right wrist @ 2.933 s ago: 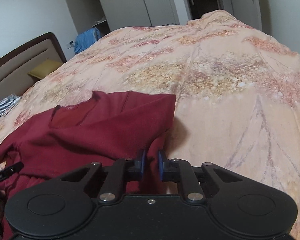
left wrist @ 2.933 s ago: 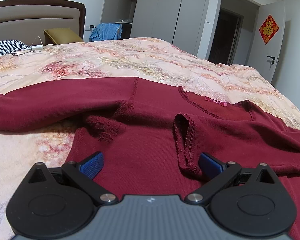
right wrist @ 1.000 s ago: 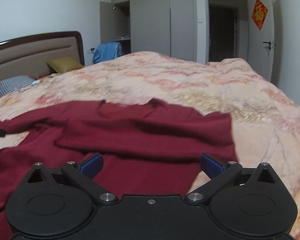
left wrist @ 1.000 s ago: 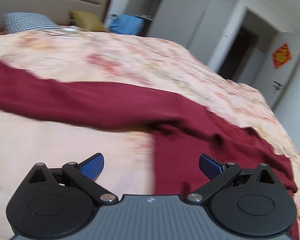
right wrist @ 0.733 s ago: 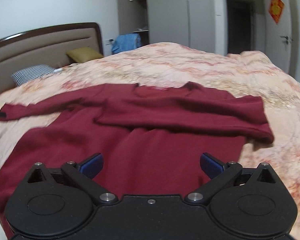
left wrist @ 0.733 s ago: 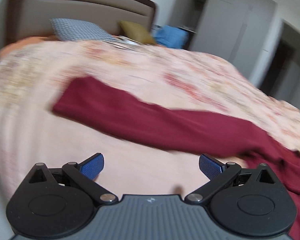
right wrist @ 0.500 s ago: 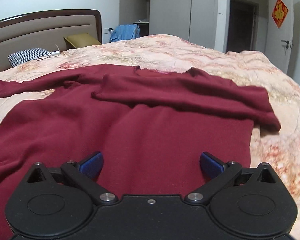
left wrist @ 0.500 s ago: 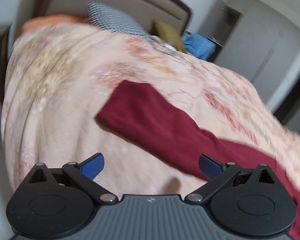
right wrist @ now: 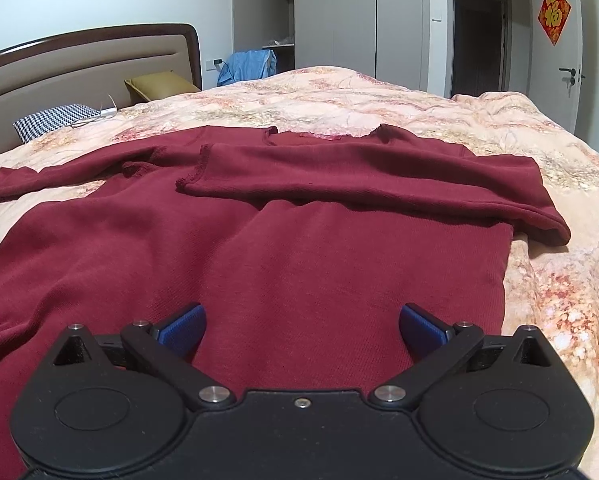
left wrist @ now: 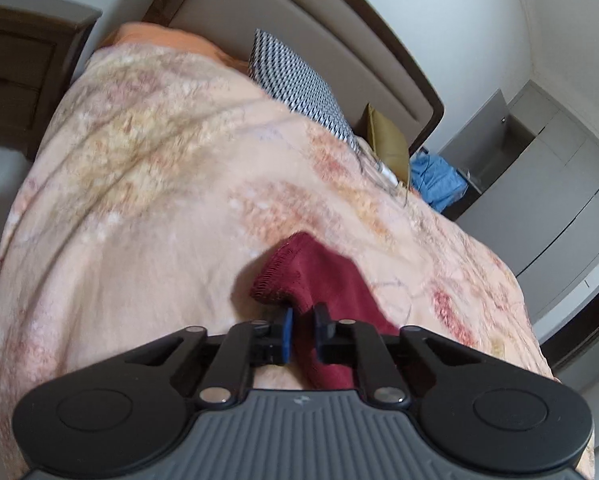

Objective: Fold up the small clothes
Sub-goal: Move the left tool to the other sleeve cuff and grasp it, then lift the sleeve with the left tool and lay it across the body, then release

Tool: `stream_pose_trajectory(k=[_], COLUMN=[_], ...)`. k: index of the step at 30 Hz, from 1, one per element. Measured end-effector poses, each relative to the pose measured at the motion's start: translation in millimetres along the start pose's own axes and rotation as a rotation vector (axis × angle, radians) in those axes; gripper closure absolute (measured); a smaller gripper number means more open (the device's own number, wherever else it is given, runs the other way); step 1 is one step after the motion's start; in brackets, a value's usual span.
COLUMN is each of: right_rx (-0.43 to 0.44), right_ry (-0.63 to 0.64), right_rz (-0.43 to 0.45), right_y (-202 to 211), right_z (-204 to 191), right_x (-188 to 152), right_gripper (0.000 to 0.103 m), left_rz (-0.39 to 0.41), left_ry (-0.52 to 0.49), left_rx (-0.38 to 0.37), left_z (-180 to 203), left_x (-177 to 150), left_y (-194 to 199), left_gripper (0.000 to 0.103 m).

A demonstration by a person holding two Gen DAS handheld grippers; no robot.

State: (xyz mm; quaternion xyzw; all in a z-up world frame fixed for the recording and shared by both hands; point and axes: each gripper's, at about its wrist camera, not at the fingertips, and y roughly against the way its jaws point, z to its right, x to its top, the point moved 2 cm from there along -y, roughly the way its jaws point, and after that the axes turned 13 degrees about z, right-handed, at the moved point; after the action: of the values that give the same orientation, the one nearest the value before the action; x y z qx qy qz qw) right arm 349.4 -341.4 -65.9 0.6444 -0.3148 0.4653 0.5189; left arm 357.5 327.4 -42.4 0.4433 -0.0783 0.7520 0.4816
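Observation:
A dark red long-sleeved top [right wrist: 283, 256] lies spread on the floral bedspread [right wrist: 539, 280]. Its right sleeve [right wrist: 379, 176] is folded across the chest below the neckline. Its left sleeve [right wrist: 59, 172] stretches out to the left. In the left wrist view my left gripper [left wrist: 301, 320] is shut on that sleeve's cuff [left wrist: 299, 272], just above the bedspread [left wrist: 139, 240]. My right gripper [right wrist: 301, 330] is open and empty, low over the top's lower body.
The headboard [right wrist: 79, 64], a checked pillow [right wrist: 51, 120] and an olive cushion [right wrist: 159, 84] are at the bed's far end. A white cable [right wrist: 99, 114] lies near the pillow. A nightstand [left wrist: 23, 64] stands left of the bed. Wardrobes [right wrist: 339, 16] and a door [right wrist: 555, 40] lie beyond.
My left gripper swung left along the outstretched sleeve to its cuff and shut on it. My right gripper let go of the other sleeve, opened and drew back over the top's body.

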Motion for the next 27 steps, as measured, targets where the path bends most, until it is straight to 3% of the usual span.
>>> stream_pose_trajectory(k=[5, 9, 14, 21, 27], right_rx=[0.006, 0.017, 0.039, 0.090, 0.133], right_ry=[-0.009, -0.029, -0.067, -0.178, -0.279], right_rz=[0.018, 0.029, 0.046, 0.090, 0.125], right_y=[2.0, 3.2, 5.2, 11.3, 15.4], right_z=[2.0, 4.7, 9.2, 24.3, 38.0], right_x=[-2.5, -3.3, -3.4, -5.0, -6.3], right_gripper=[0.000, 0.000, 0.000, 0.000, 0.000], left_rz=[0.086, 0.148, 0.180, 0.162, 0.036], left_ry=[-0.141, -0.280, -0.426, -0.644, -0.764], left_rx=[-0.071, -0.199, -0.389, -0.653, -0.825], left_z=[43.8, 103.8, 191.1, 307.4, 373.0], left_x=[14.6, 22.2, 5.2, -70.5, -168.2], left_y=[20.3, 47.1, 85.8, 137.6, 160.7], left_gripper=[0.094, 0.094, 0.094, 0.094, 0.094])
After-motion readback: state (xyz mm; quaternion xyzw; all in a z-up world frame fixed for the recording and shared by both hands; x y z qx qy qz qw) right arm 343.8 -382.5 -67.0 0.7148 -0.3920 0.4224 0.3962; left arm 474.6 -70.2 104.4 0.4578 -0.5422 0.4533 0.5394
